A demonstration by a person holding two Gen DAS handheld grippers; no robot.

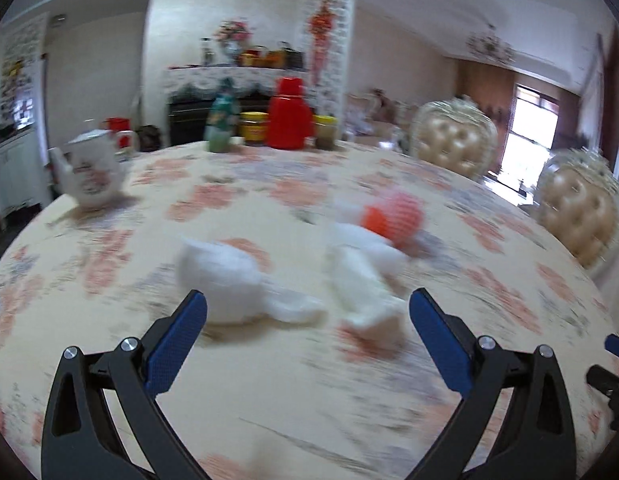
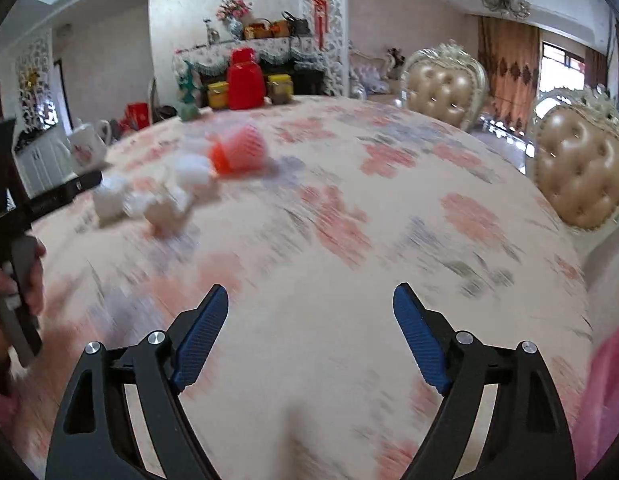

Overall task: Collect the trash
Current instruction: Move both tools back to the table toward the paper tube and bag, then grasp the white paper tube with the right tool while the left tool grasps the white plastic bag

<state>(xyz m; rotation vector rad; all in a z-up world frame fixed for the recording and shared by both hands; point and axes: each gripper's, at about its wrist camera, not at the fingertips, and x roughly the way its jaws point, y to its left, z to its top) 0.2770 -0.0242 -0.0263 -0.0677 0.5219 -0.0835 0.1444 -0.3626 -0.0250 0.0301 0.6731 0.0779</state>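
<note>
**kettle_watcher:** Closest thing to the lens is the left hand-held gripper [image 1: 308, 312], blue pads spread wide apart and holding nothing. Right past its tips there's a white crumpled tissue wad [image 1: 225, 280], almost touching the left pad. A second white wad [image 1: 365, 280] lies just beside it, and an orange foam fruit net [image 1: 393, 216] sits behind those, touching the white stuff as far as I can tell. It's all pretty smeared with motion blur, though.

**spare_chair:** So nothing's collected yet?

**kettle_watcher:** Looks that way to me. All the trash is on the floral tabletop [image 1: 269, 400]. I'd call this the approach step, lining up on the first wad.

**spare_chair:** And the right one?

**kettle_watcher:** The right hand-held gripper [image 2: 311, 304] is also wide open and empty, hovering over bare cloth, well apart from the pile, which sits up and to its left. From that side there may even be three or four white lumps; too blurry to count.

**spare_chair:** Next move?

**kettle_watcher:** My guess: shift the left one a bit so the near wad sits between the pads, then squeeze. It's soft paper, so it should squash easily. I can't see a bin anywhere, so no idea where it goes after. The teapot [image 1: 94, 168] and red thermos [image 1: 290, 114] are well out of the way.
</note>
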